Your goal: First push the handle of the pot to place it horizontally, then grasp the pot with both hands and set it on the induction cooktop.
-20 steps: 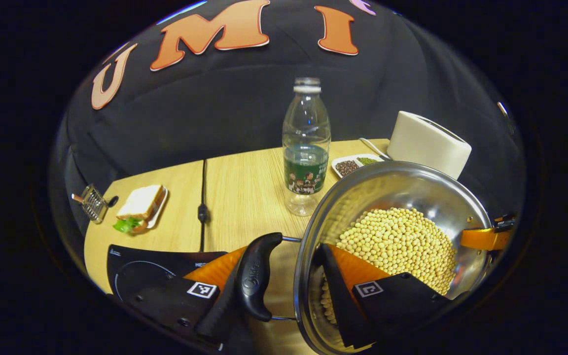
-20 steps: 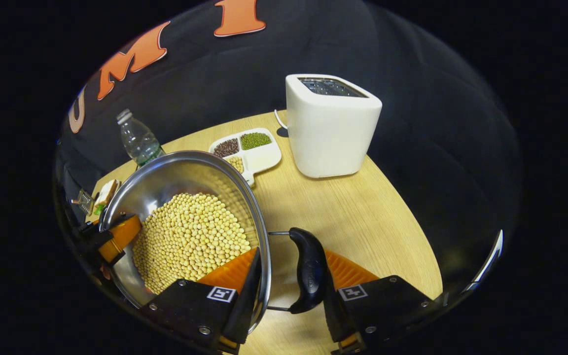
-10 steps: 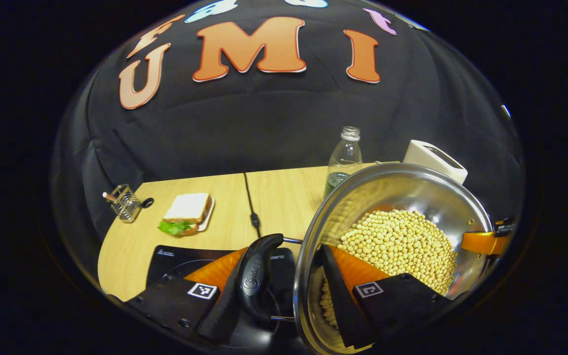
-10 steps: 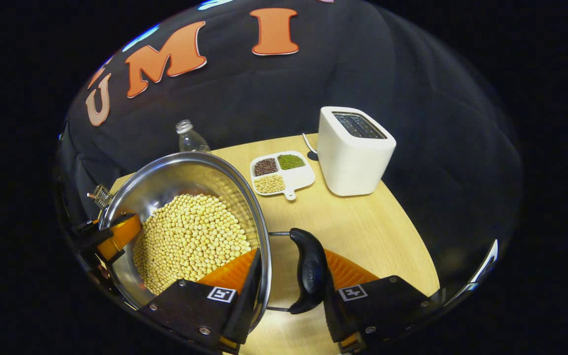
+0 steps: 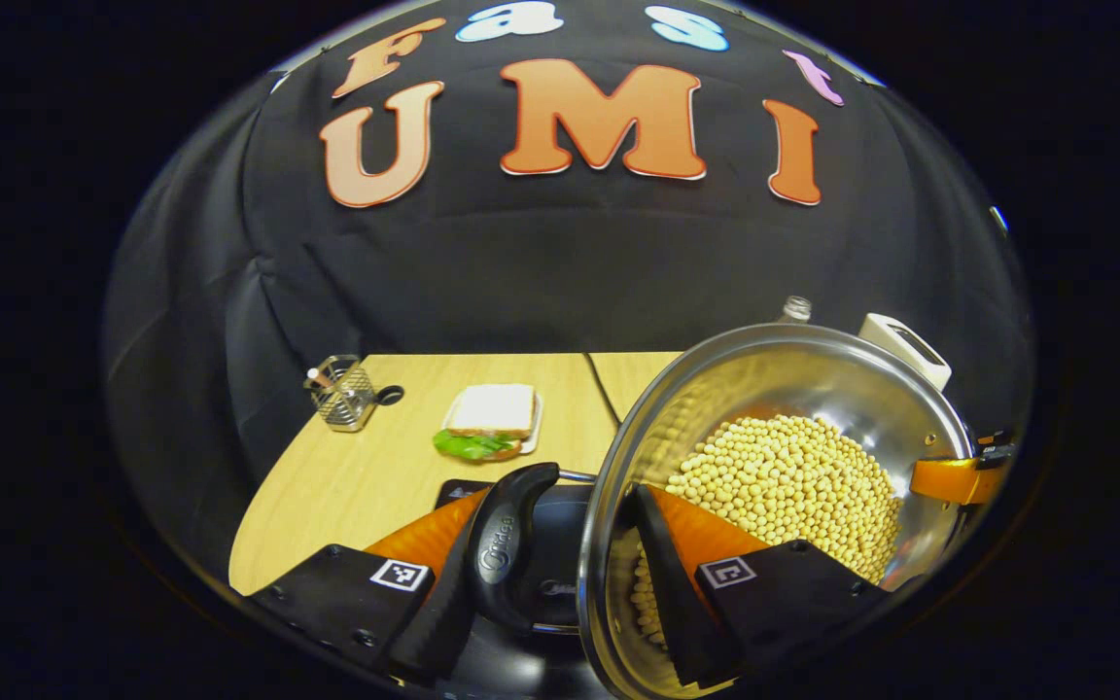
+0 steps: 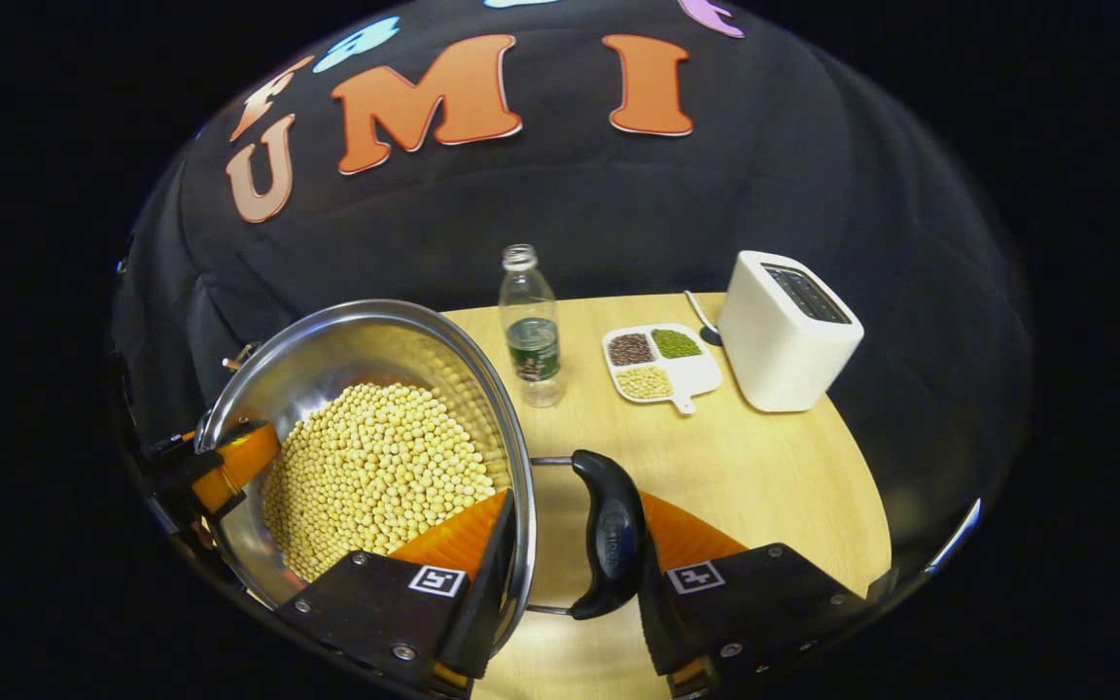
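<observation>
pot carried over the cooktop, both handles pinched

the table carries everything in the booth; in both views its far items have swung across the picture over the last second, so the whole load has travelled sideways. in the left gripper view the dark cooktop, a second ago off to the lower left, now lies directly beneath the near handle.

the pot, steel and heaped with yellow beans, looks held clear of the table between the two claws. judged from this, the handle push is done and the carry is near its end; lowering remains.

the left gripper has one finger outside the black handle and one inside the rim, pinching handle and wall. the right gripper does the same on its own handle.

the toaster, bottle, divided dish and sandwich stand well apart from the cooktop.

risk: beans sit high; any tilt on lowering could spill them.
</observation>
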A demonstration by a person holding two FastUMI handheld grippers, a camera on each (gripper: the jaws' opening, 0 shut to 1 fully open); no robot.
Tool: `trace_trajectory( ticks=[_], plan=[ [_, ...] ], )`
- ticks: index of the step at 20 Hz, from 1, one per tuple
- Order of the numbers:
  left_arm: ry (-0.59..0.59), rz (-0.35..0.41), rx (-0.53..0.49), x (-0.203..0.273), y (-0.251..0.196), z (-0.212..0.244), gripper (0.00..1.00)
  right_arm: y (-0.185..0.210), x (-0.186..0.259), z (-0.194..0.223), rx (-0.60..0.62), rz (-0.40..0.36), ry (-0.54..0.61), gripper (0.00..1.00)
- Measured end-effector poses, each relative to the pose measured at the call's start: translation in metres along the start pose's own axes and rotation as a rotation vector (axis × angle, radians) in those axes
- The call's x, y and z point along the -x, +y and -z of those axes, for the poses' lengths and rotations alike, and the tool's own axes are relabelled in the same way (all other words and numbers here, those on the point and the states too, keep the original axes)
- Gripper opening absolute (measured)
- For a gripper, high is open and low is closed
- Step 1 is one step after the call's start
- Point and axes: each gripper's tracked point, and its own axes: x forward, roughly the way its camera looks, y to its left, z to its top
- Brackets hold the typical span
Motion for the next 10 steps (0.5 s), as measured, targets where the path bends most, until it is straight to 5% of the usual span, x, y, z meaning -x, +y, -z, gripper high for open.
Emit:
trace_trajectory(
  ticks=[10],
  plan=[
    [0.012,-0.089,0.035,0.064,0.029,-0.031,0.86,0.093,-0.010,0.000,0.069,-0.065,0.007,0.61]
  ],
)
